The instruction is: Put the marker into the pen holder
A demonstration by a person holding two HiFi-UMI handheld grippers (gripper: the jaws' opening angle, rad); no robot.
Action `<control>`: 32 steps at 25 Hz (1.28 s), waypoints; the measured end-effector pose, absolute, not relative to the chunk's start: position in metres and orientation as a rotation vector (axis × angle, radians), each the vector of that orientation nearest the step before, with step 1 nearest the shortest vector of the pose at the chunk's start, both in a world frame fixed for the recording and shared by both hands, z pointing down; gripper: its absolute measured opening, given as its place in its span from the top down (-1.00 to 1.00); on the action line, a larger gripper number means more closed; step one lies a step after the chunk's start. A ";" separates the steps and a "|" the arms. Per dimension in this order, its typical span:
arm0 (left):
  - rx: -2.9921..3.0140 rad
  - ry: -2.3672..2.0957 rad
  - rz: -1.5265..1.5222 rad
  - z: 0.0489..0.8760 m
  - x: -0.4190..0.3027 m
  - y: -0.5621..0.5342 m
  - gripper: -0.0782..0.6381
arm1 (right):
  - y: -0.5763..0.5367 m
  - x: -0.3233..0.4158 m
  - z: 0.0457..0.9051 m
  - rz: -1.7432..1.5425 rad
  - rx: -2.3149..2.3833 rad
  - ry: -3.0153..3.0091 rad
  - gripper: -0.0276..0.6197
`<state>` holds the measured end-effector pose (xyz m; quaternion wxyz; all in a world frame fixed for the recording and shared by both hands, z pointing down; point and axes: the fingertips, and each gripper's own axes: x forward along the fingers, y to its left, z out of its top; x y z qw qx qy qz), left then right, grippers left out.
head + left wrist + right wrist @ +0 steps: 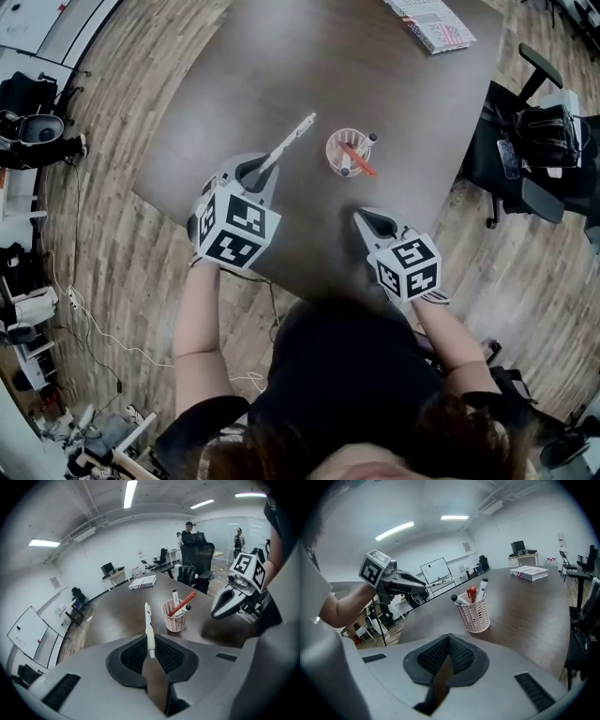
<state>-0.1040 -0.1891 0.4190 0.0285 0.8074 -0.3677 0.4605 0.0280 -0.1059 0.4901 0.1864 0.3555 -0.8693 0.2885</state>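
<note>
My left gripper (255, 174) (151, 652) is shut on a slim white marker (149, 629) (291, 141), which sticks out ahead of the jaws over the dark table (281, 84). The pale mesh pen holder (348, 152) (174, 616) (474, 613) stands upright a short way to the marker's right, with a red pen and white markers in it. My right gripper (361, 219) (448, 640) hovers near the table's front edge, below the holder, shut with nothing between its jaws.
A stack of printed papers (431, 22) (528, 572) lies at the table's far right corner. Black office chairs (534, 131) stand off the table's right side. People stand far across the room (189, 529). A whiteboard (436, 569) leans at the back.
</note>
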 end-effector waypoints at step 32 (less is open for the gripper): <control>2.293 -0.253 2.601 0.430 -0.040 -0.190 0.60 | -0.085 0.058 0.505 0.892 1.042 -2.418 0.86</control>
